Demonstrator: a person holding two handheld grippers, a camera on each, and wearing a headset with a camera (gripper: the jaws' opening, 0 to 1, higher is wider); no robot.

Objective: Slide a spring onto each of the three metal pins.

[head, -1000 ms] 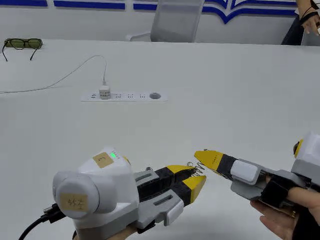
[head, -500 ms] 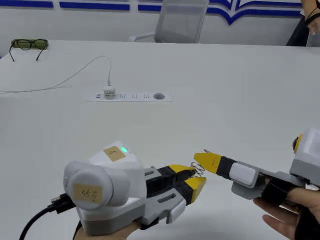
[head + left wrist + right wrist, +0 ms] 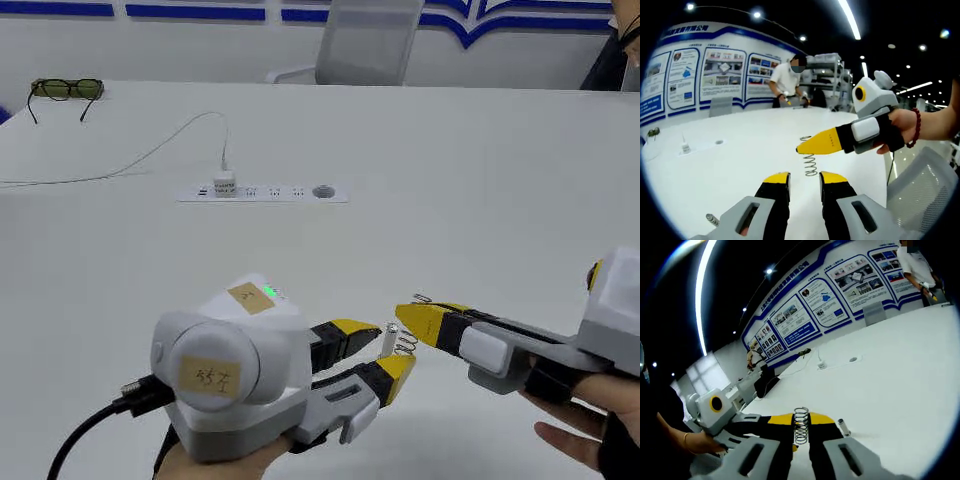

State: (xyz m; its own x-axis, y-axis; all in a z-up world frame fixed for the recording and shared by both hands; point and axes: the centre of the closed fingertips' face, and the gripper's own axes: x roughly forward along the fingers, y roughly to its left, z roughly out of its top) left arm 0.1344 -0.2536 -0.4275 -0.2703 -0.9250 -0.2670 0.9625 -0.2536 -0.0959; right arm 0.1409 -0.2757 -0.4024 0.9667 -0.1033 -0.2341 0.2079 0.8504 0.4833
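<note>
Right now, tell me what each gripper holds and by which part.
Right gripper pinches the spring near one end, most coils free beyond its fingers. Left gripper is open, holding nothing.

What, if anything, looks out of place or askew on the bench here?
Nothing looks damaged or spilled. What looks like a metal pin lies on its side on the table beside the left claw, apart from the spring gripped by the right claw.
</note>
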